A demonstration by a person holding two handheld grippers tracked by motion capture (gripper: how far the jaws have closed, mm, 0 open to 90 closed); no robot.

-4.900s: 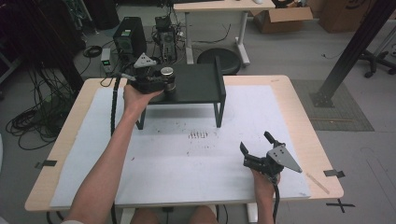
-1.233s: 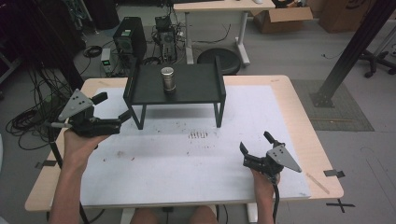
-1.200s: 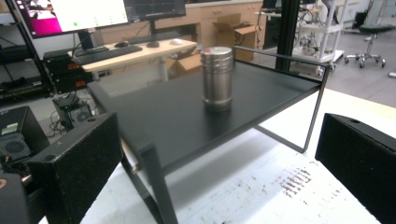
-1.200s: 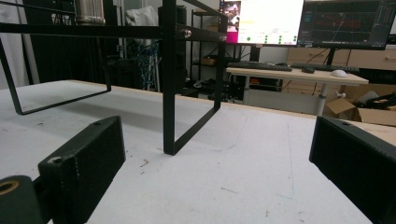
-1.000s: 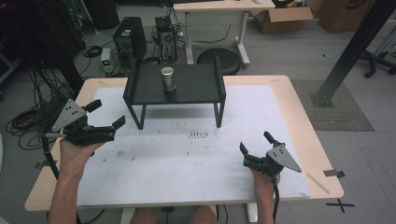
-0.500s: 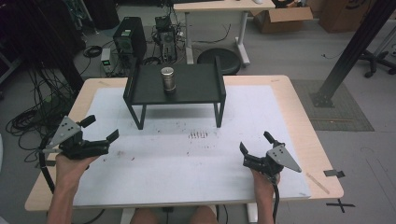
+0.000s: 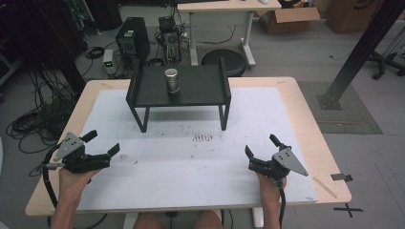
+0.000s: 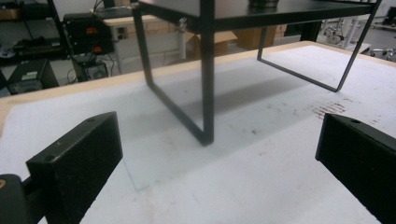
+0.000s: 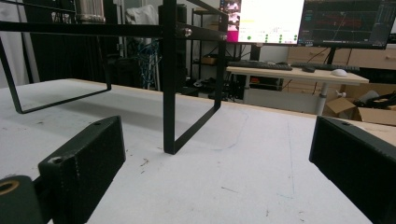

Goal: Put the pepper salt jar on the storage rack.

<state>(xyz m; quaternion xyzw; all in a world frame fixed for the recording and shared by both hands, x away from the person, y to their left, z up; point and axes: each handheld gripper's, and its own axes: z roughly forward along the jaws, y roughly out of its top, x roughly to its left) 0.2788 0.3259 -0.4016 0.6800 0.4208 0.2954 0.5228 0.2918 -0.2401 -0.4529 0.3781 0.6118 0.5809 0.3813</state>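
Note:
A silver metal can (image 7: 171, 80) stands upright on the left part of a black raised shelf (image 7: 200, 88) at the back of the table. My left gripper (image 7: 102, 143) rests low at the table's front left, open and holding nothing. My right gripper (image 7: 260, 149) sits at the front right, also open with nothing between its jaws. In the left gripper view the shelf's near leg (image 8: 207, 93) stands ahead between the wide-apart jaws, and the can's base (image 8: 263, 3) shows at the top. In the right gripper view the shelf leg (image 9: 168, 93) rises ahead and the can (image 9: 90, 10) shows at top left.
A white mat (image 7: 191, 143) covers the wooden table (image 7: 305, 114). Dark scuff marks (image 7: 204, 138) lie in front of the shelf. Beyond the table are a computer tower (image 7: 133, 36), cables, a round stool (image 7: 224, 59) and a cardboard box (image 7: 291, 16).
The left gripper let go of the can on the shelf, then drew back and down to the table's front left. The right gripper has stayed still.

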